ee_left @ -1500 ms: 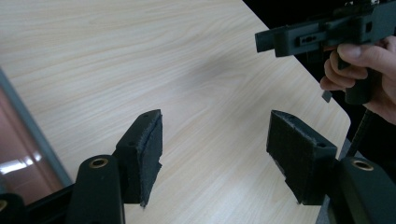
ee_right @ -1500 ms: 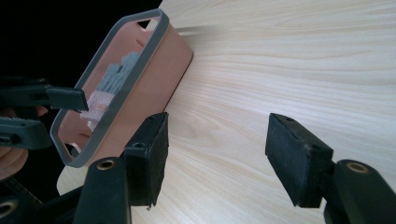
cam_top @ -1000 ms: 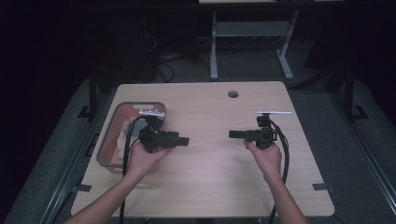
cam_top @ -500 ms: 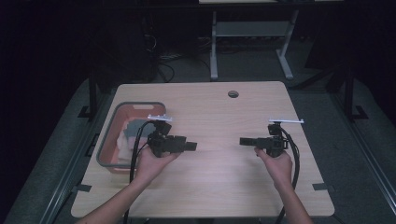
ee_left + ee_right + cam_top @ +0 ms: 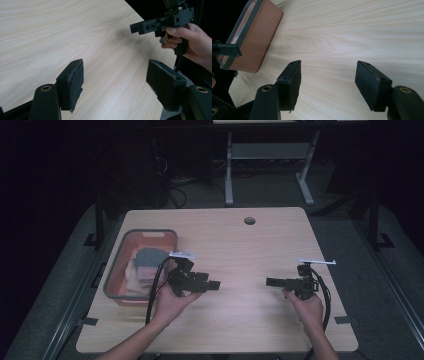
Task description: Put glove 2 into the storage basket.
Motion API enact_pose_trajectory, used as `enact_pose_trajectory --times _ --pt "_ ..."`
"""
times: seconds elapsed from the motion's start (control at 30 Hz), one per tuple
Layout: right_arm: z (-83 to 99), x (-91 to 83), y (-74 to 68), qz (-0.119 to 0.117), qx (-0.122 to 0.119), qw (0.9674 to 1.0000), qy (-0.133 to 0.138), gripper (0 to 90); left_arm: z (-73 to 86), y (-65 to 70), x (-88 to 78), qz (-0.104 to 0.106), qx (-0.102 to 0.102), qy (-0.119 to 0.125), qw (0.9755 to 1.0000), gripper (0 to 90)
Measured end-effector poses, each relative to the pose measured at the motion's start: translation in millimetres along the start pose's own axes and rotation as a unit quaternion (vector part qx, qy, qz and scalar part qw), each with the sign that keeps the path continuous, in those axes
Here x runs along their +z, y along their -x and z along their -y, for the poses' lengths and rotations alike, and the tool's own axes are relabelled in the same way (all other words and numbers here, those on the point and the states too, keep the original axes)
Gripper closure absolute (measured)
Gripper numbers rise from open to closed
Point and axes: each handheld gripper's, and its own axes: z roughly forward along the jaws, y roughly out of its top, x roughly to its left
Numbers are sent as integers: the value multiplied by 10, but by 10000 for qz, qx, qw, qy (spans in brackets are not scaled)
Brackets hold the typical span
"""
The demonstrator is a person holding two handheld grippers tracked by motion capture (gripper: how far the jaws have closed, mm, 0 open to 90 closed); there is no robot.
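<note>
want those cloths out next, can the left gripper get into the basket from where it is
Probably yes. The left gripper sits just beside the basket, fingers open and empty, pointing away across the bare table. Nothing covers the folded cloths; the hand would only need to swing round.

Matt pale wood-grain table (image 5: 235, 245), plastic-looking basket (image 5: 114, 275)

A dim lab or test room: a bare wooden counter (image 5: 235, 245) with a cable hole (image 5: 249, 220), metal rails (image 5: 70, 320) alongside, loose cables (image 5: 175, 182) and a desk frame (image 5: 270, 155) far beyond the fingers.
</note>
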Motion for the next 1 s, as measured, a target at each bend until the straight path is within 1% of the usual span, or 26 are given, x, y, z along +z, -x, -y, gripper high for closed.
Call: enact_pose_trajectory --times 0.13,0.17,0.23,0.3,0.37,0.47,0.53,0.6,0.7,0.77,0.83,0.9,0.97,1.0 --pt "66 -54 45 -14 -11 10000 73 373 41 41 66 33 34 -33 10000 299" --pt "83 -67 58 -12 -11 9999 99 373 49 48 76 33 94 -71 9999 297" --pt "120 -91 78 -42 19 9999 105 369 70 74 106 28 127 -66 9999 295" --pt "160 -113 107 -50 9 9999 134 367 90 93 135 52 127 -51 9999 288" --pt "203 -145 131 -59 38 9999 144 362 109 109 160 88 143 -89 9998 282" --pt "252 -178 156 -54 32 9998 177 349 143 139 193 107 207 -93 9997 278" --pt "289 -198 167 -52 15 9998 181 347 168 157 212 110 253 -141 9995 276" --pt "331 -211 174 -40 4 9999 162 346 197 173 229 151 264 -105 9995 275" --pt "377 -218 173 -95 -18 9997 205 337 251 198 254 222 281 -107 9993 274" --pt "407 -214 165 -105 -86 9998 165 331 287 210 268 205 369 -123 9990 274" --pt "434 -221 155 -106 -136 9997 157 327 321 205 284 261 344 -120 9990 272" --pt "458 -229 149 -114 -176 9996 189 321 365 196 298 254 334 -98 9991 270" --pt "492 -237 142 -118 -272 9993 237 318 407 190 310 265 338 -112 9990 269" --pt "515 -240 135 -117 -293 9992 255 315 426 194 314 222 361 -92 9991 268"
